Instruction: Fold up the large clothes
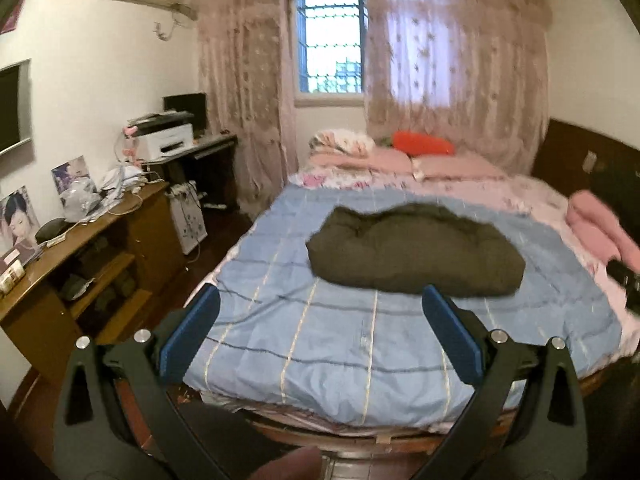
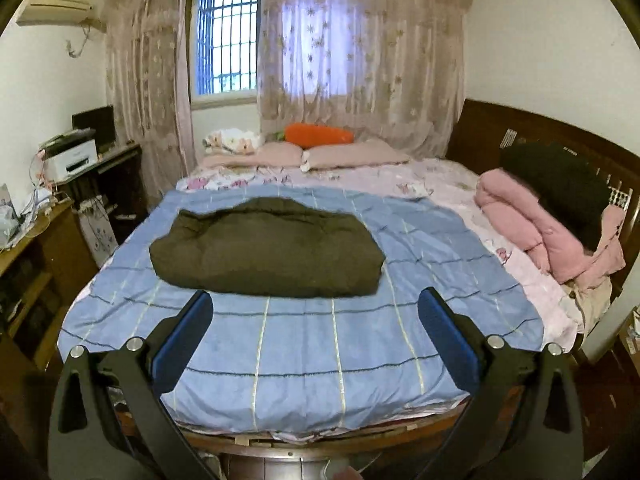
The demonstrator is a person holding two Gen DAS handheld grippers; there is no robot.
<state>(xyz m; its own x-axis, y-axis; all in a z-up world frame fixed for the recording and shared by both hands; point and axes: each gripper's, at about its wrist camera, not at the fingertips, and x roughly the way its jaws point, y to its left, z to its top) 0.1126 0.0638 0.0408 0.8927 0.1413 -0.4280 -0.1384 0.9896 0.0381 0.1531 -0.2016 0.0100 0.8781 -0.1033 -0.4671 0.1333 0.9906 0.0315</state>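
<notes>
On the blue checked quilt [image 2: 304, 344], a dark olive padded garment [image 2: 266, 252] lies folded into a compact bundle, near the quilt's far edge. Left gripper [image 1: 320, 300] and right gripper [image 2: 316, 304] both hang above the bed's near end with blue pads spread wide, holding nothing, well apart from the garment. Pink bedding [image 2: 532, 228] is heaped at the right by the headboard.

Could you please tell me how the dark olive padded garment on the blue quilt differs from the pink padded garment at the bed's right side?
The dark olive padded garment lies as a compact, flat, folded bundle; the pink padded garment is a looser heap with a black item on it. The olive one sits mid-bed on the blue checked quilt; the pink one lies on the floral sheet by the headboard. Both look thick and puffy, and no gripper touches either.
</notes>
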